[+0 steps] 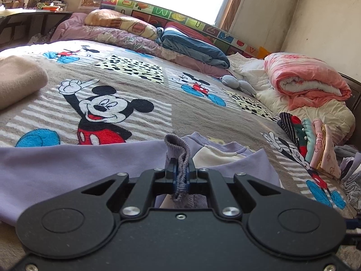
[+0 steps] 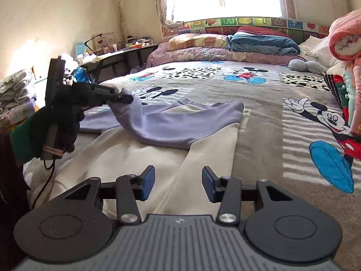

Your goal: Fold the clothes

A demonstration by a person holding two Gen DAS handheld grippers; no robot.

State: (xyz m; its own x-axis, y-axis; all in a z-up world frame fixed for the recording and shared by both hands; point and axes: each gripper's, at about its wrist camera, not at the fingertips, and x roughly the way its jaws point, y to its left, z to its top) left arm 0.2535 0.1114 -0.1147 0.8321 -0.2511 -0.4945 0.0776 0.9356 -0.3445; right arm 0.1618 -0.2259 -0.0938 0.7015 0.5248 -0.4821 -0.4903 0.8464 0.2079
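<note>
while the left tongs (image 1: 182, 176) stay out of it for a moment, start nearest: the right tongs (image 2: 178, 184) hang released at six o'clock in the right wrist view, blue pads apart, nothing between them, just over the cream body of the sweatshirt (image 2: 140, 158).

that sweatshirt lies spread on the bed (image 2: 259, 113), cream below and lilac above. its lilac sleeve (image 2: 180, 126) runs from about one o'clock across to ten o'clock, where the left tongs have its end clenched and lifted off the bed. in the left wrist view the ribbed cuff (image 1: 180, 153) stands pinched upright between the pads, dead centre, with lilac cloth spreading to nine o'clock.

my judgement of the cloth: light, soft fleece, no stiffness at all. it will sag and drag wherever it is not held, and it will cling a little to the fuzzy bed cover rather than slide. the ribbed cuff and hem are the thickest parts, so they give the surest bite; a pinch on the flat body risks catching only one layer. the free tongs would do best on a side seam or the hem edge near them.

farther off, at two to three o'clock, a stack (image 2: 343, 94) of folded clothes stands on edge. beyond, at twelve, rolled quilts (image 2: 259, 43) lie under the window.
</note>
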